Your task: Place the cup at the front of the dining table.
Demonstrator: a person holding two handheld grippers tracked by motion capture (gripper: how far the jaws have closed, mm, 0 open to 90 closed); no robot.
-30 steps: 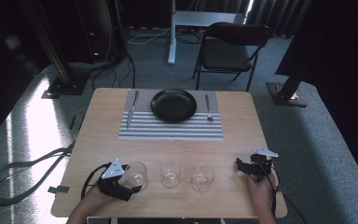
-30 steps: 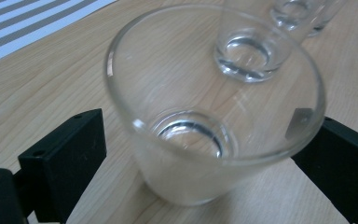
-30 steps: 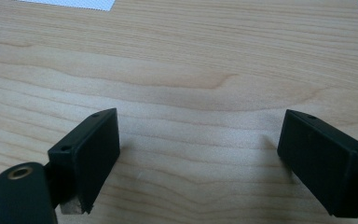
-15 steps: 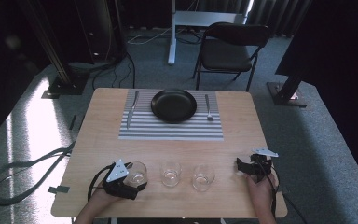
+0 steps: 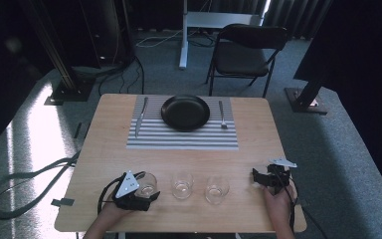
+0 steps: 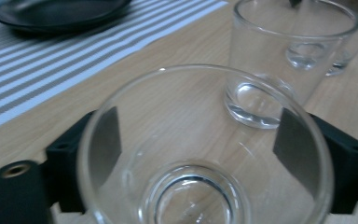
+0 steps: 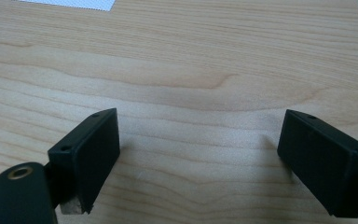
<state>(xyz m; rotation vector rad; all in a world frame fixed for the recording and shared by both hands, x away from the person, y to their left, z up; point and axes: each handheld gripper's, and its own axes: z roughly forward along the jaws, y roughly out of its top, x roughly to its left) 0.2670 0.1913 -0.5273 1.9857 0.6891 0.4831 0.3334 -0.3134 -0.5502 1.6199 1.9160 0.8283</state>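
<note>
Clear glossy glass (image 6: 205, 154), matt wooden table (image 7: 191, 56)

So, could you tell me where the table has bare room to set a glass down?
Bare wood lies between the striped placemat and the row of three glasses, and along the table right of the placemat. The near edge is crowded by the glasses, the left gripper and right gripper.

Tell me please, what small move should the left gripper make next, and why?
Probably close the jaws. In the left gripper view the nearest glass already stands between the left gripper jaws, which flank it without clearly pressing. The right gripper is open over bare table.
</note>
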